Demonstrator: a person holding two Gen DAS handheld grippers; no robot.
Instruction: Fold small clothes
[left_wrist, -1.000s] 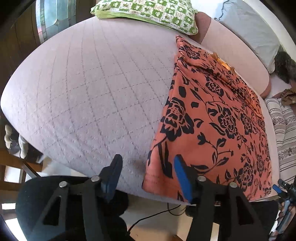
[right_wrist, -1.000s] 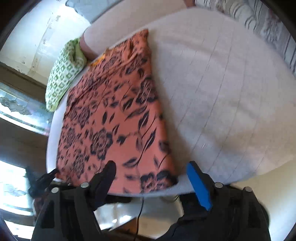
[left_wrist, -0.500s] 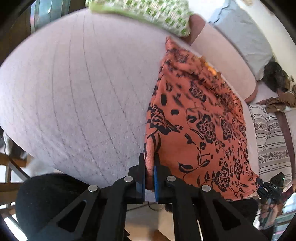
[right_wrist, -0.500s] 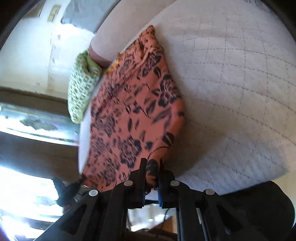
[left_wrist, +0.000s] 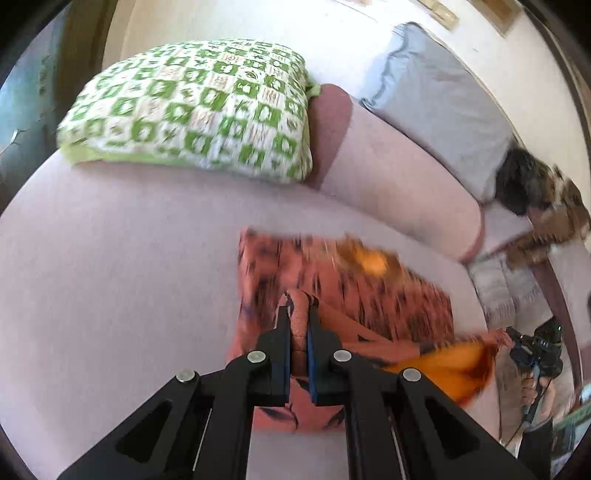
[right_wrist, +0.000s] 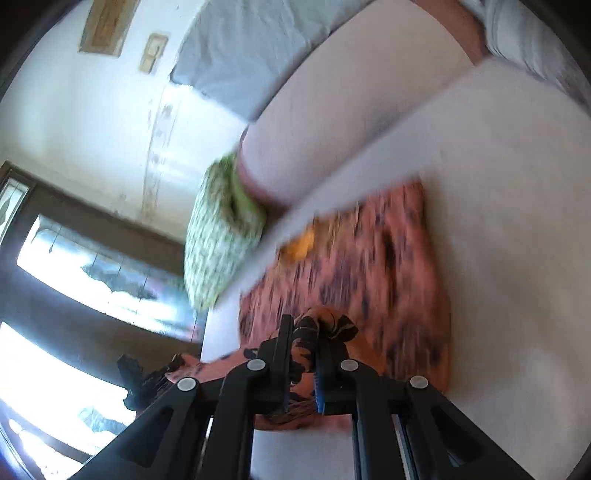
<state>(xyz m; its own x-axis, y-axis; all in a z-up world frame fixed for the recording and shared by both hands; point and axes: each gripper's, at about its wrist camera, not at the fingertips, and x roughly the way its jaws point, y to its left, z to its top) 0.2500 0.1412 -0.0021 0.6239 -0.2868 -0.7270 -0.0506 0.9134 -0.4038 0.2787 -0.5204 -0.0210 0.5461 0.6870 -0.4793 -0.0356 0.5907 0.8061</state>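
An orange garment with a black flower print (left_wrist: 354, 288) lies on the pale quilted couch seat (left_wrist: 110, 277). My left gripper (left_wrist: 298, 314) is shut on its near left corner and holds it raised over the cloth. My right gripper (right_wrist: 303, 332) is shut on the other near corner of the garment (right_wrist: 388, 266), also raised. The near hem hangs stretched between the two grippers above the rest of the garment. The far part is blurred by motion. The right gripper also shows at the right edge of the left wrist view (left_wrist: 517, 341).
A green and white checked cushion (left_wrist: 192, 110) leans at the back left of the seat. A grey pillow (left_wrist: 443, 99) sits on the backrest. Striped cloth (left_wrist: 495, 280) and a dark furry thing (left_wrist: 524, 181) lie to the right. A window (right_wrist: 74, 258) is on the left.
Both grippers went from open at the near hem to shut on its corners. They have since lifted the hem and carried it forward over the garment toward the backrest.
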